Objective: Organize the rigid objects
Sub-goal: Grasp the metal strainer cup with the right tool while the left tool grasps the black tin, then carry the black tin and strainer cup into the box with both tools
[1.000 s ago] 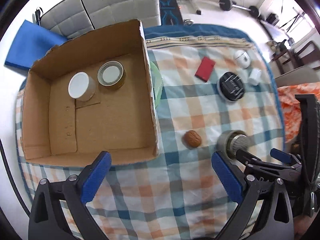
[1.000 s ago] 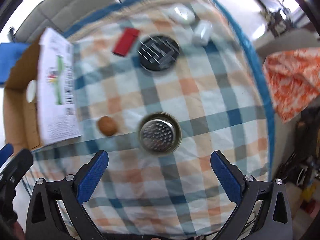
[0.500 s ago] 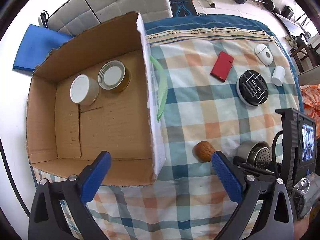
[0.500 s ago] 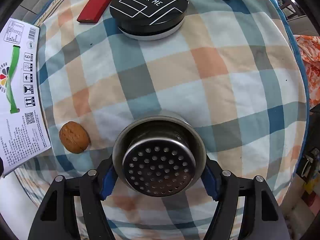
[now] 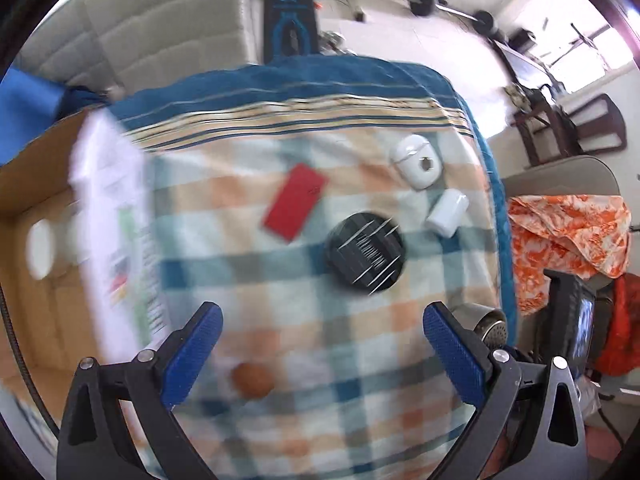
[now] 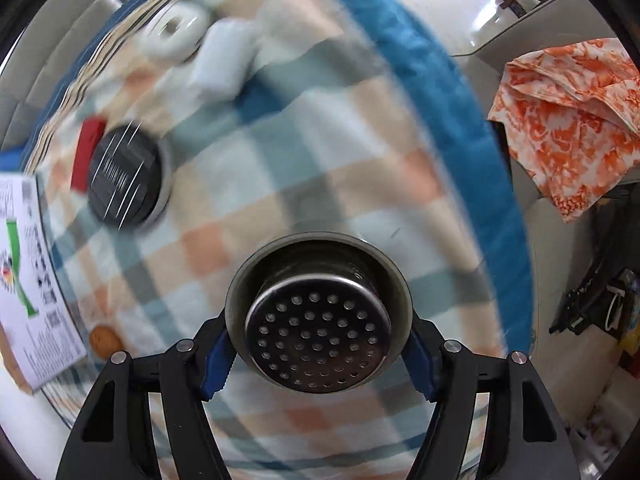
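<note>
Right gripper (image 6: 318, 356) is pinching the strainer (image 6: 318, 320) by its rim just over the cloth (image 6: 280, 160), presumably bound for the box (image 5: 48, 280), while left gripper (image 5: 320, 352) hangs spread, empty.

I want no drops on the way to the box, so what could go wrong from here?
The right gripper pinches the round metal strainer only at its smooth rim, so it might slip. Both views are blurred, suggesting fast motion. The cardboard box has tall walls; a low carry could clip one.
</note>
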